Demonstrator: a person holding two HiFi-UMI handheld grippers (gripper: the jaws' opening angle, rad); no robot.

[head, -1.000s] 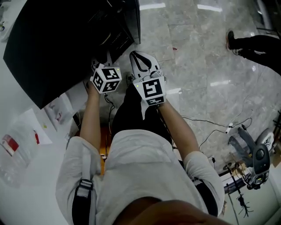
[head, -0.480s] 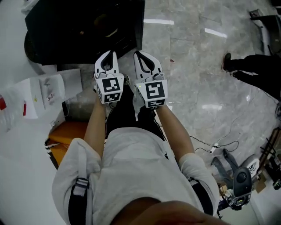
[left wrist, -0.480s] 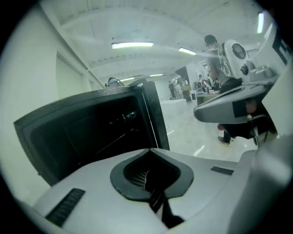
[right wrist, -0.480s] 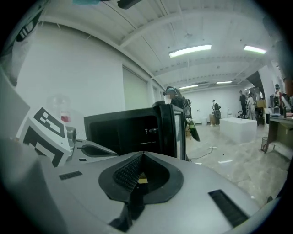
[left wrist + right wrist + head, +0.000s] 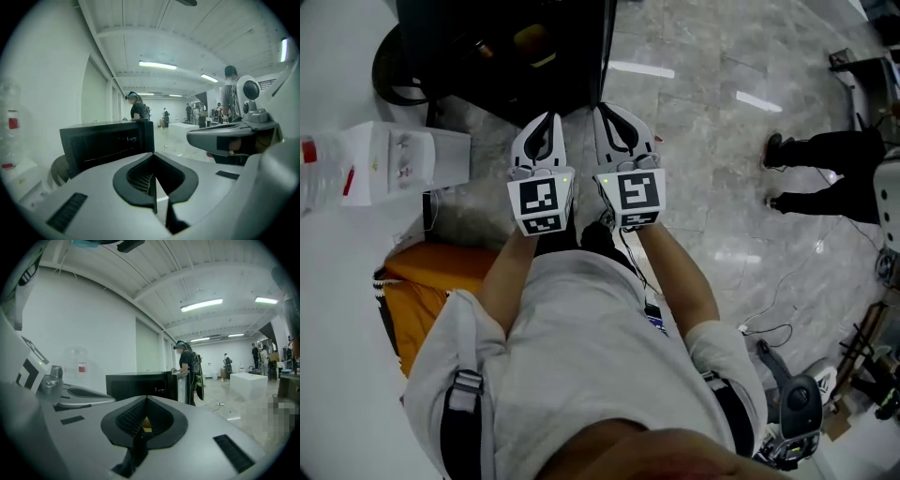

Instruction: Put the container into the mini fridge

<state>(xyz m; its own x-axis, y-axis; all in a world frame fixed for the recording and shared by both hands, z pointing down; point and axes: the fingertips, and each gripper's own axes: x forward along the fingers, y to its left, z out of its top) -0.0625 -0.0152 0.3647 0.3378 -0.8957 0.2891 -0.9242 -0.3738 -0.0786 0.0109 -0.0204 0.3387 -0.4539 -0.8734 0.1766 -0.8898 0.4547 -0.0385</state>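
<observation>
Grey marble floor (image 5: 722, 141), white bench (image 5: 337, 309) along the left. Black mini fridge (image 5: 487, 56) dead ahead, door looks open. Left tongs (image 5: 546, 127) and right tongs (image 5: 614, 122) are both clenched on nothing, parked side by side facing the fridge, probably idle. Clear red-labelled container (image 5: 323, 173), presumably the target, sits on the bench, well left of both. Yellowish item (image 5: 530, 36) inside the fridge: can't identify.
</observation>
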